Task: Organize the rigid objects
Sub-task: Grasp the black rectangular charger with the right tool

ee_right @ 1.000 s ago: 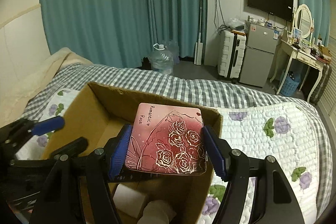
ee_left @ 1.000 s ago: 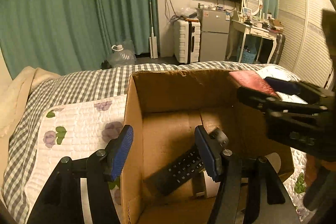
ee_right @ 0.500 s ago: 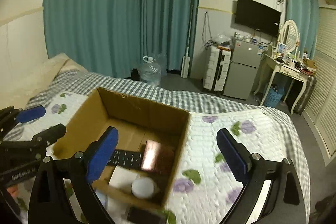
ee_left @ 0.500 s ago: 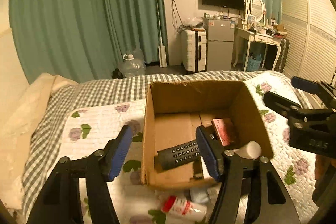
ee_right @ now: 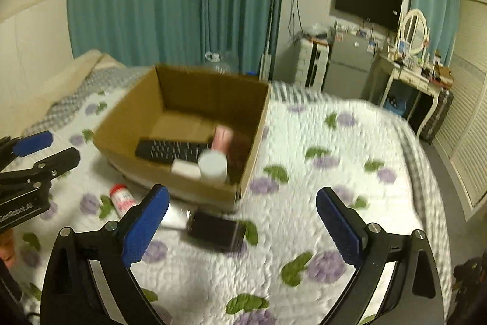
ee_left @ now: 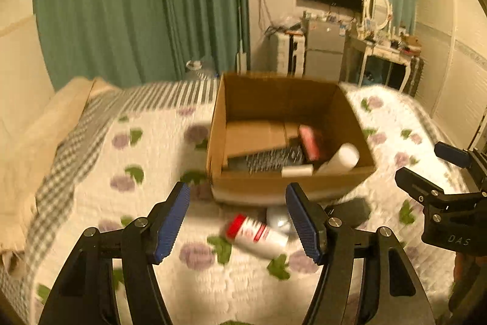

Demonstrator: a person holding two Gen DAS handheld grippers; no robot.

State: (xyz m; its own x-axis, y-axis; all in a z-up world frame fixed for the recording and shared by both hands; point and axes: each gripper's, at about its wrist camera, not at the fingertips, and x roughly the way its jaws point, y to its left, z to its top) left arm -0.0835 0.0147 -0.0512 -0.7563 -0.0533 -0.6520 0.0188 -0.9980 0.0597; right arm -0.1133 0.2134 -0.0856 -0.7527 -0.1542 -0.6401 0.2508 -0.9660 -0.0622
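A cardboard box (ee_left: 304,188) (ee_right: 127,118) sits on the quilted bed. Inside lie a black remote (ee_left: 268,159) (ee_right: 172,151), a red rose-patterned case (ee_left: 309,140) (ee_right: 223,136), a white cylinder (ee_left: 342,157) (ee_right: 213,165) and a small white block (ee_left: 296,171) (ee_right: 185,168). On the quilt in front of the box lie a red-capped white bottle (ee_left: 257,235) (ee_right: 121,200), a silvery object (ee_left: 278,218) and a black flat object (ee_right: 216,229) (ee_left: 350,210). My left gripper (ee_left: 240,223) is open and empty above the bottle. My right gripper (ee_right: 243,230) is open wide and empty above the black object.
The bed carries a white floral quilt (ee_right: 319,172) and a checked blanket (ee_left: 70,148). Green curtains (ee_left: 137,5), a suitcase, a small fridge (ee_right: 350,66) and a dressing table (ee_right: 411,72) stand beyond the bed.
My right gripper opened and let the red case drop into the box. Both grippers pulled back and up from the box; the loose items on the quilt came into view.
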